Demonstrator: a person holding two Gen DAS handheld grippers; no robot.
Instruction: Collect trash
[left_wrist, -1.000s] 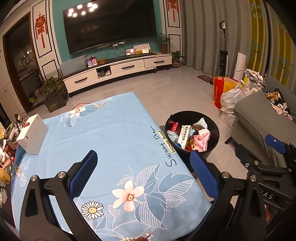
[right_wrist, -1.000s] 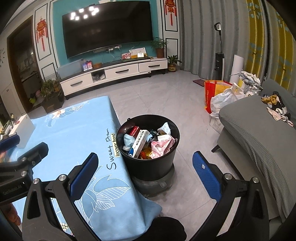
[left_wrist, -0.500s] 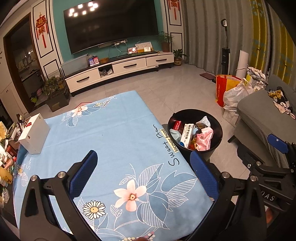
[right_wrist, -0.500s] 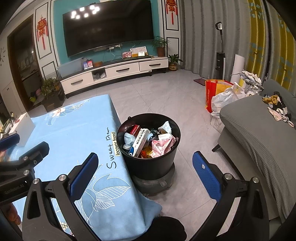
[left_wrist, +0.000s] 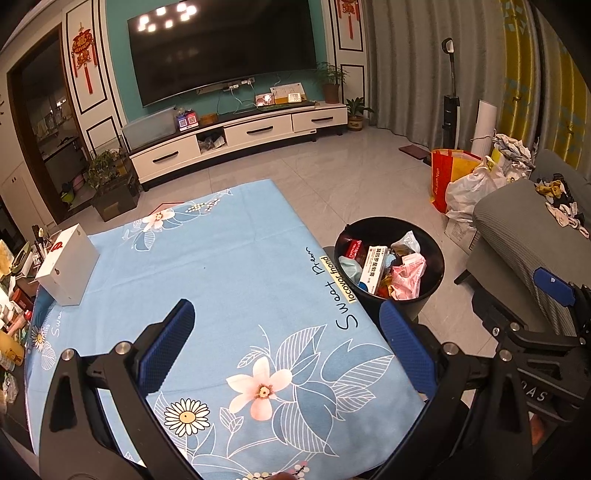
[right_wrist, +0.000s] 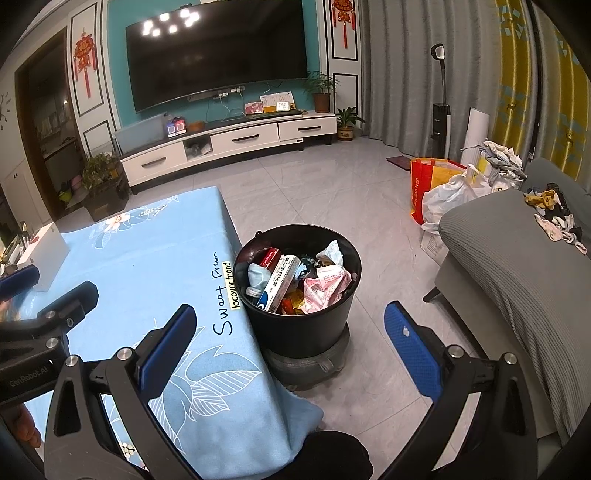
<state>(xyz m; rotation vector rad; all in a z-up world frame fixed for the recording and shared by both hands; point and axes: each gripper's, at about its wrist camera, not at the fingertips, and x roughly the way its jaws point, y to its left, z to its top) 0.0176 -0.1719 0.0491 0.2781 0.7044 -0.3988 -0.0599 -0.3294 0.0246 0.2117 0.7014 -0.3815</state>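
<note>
Trash (right_wrist: 295, 280) sits heaped in the black bin (right_wrist: 299, 332), which stands on the tiled floor just beside the right edge of the table, and nothing loose shows on the blue floral cloth (left_wrist: 221, 266) in front of me. Starting at the far left of my left view, the only thing on the cloth is a white box (left_wrist: 68, 269) near the back corner; it looks whole, so I judge it belongs there and is not rubbish, though I cannot be sure. Beyond the table's left edge there is clutter too small to make out.

My left claw (left_wrist: 286, 347) hovers over the near part of the cloth with its blue pads spread wide and nothing between them. Moving right, the bin holds a long printed carton (right_wrist: 279, 282), a pink crumpled wrapper (right_wrist: 325, 286) and other scraps piled close to the rim. My right claw (right_wrist: 288, 343) hangs over the table's corner and the bin, equally spread and carrying nothing.

I judge that I am at or near the end: the collecting looks done. The next move calls for a check of the table edges and the floor for anything missed. Farther right, a grey sofa (right_wrist: 517, 266) carries some small cloth items I cannot identify.
</note>
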